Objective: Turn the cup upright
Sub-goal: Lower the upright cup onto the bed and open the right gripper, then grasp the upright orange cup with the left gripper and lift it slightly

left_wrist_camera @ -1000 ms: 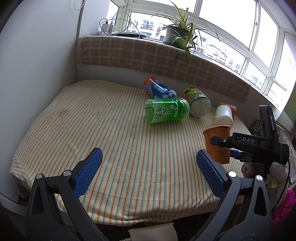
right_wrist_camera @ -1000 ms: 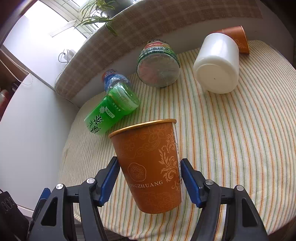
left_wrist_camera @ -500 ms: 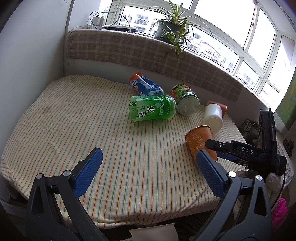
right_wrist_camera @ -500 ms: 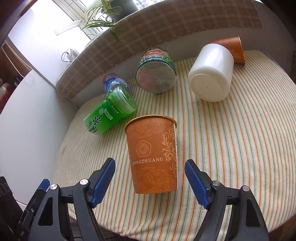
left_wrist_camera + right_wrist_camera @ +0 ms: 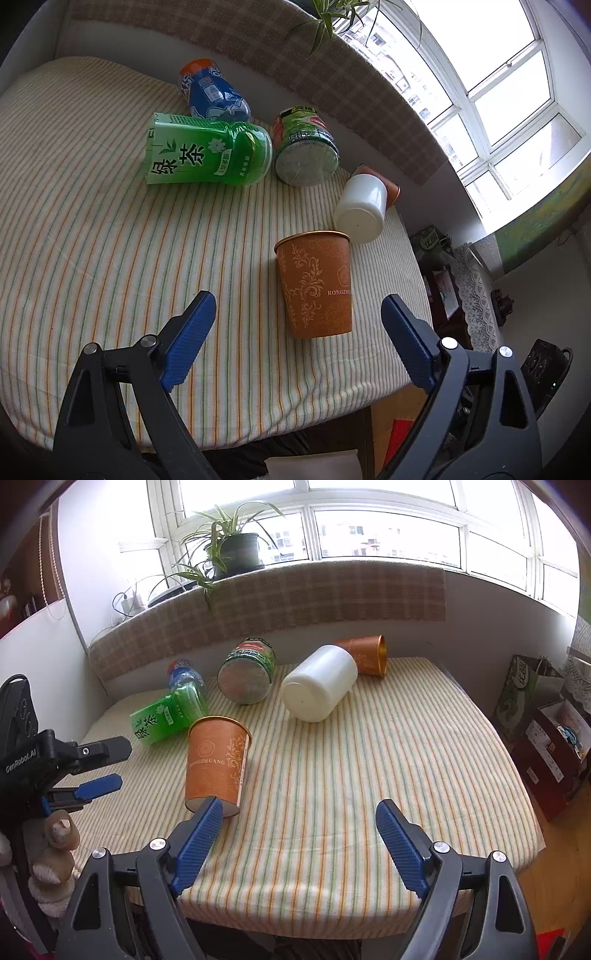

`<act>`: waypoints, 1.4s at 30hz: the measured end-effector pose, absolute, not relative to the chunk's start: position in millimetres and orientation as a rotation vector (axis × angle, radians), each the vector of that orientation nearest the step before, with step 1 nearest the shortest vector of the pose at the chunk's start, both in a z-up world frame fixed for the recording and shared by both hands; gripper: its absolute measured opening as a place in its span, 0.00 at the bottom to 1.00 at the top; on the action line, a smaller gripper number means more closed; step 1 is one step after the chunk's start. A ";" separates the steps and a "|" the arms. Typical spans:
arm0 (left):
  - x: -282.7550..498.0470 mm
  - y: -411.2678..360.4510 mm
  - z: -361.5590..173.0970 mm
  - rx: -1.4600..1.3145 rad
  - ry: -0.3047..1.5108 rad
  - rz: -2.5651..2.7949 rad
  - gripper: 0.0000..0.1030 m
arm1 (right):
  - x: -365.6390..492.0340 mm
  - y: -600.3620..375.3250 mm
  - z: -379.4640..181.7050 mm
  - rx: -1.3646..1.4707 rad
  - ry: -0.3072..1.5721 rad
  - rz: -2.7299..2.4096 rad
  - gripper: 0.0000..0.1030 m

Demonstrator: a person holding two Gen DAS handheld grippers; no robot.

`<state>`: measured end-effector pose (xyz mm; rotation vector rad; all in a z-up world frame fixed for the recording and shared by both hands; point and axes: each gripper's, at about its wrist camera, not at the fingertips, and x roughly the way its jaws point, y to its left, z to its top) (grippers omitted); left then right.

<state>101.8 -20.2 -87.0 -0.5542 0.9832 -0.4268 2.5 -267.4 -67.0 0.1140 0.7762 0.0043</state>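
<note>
- Hanging low at the near edge of the striped tablecloth point(image 5: 369, 760), right gripper point(image 5: 299, 825) with blue pads spread wide, nothing between them.
- Hanging likewise over the near edge in its own view, left gripper point(image 5: 295, 330), pads wide apart and gripping nothing; seen also from the right wrist view at the far left, off the cloth's side.
- Standing upright just past the grippers, mouth up, orange paper cup point(image 5: 216, 762) with gold rim and scrollwork, free of both grippers; in the left wrist view, sitting between the pads' lines but beyond their tips.
- Lying on its side behind the cup, green tea bottle point(image 5: 208, 153), with a blue bottle point(image 5: 212, 92) just behind it.
- Lying beside those, green-labelled jar point(image 5: 247, 675), base toward the cameras.
- Lying further right, white tub point(image 5: 319, 686), touching or just beside a second orange cup point(image 5: 364, 655) on its side.
- Sitting on the sill at the back, potted plant point(image 5: 229, 548).
</note>
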 end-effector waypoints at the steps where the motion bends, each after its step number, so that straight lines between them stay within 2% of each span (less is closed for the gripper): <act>1: 106.6 -24.2 -88.9 -0.561 0.998 -0.432 0.88 | -1.2 -271.5 -66.4 0.112 0.773 -0.009 0.84; 5: 125.4 -34.9 -98.9 -0.623 1.060 -0.458 0.83 | -12.7 -288.3 -64.9 0.133 0.769 -0.050 0.84; 18: 168.7 -63.3 -124.8 -0.671 1.184 -0.478 0.82 | -21.4 -304.3 -67.0 0.163 0.759 -0.074 0.84; 25: 176.4 -69.7 -131.7 -0.655 1.202 -0.472 0.78 | -22.1 -304.7 -69.7 0.162 0.767 -0.077 0.84; 30: 177.9 -70.9 -137.2 -0.651 1.218 -0.478 0.67 | -22.9 -305.2 -69.5 0.161 0.764 -0.078 0.84; 42: 168.9 -75.5 -127.7 -0.573 1.172 -0.465 0.66 | -22.1 -294.1 -59.9 0.121 0.730 -0.091 0.84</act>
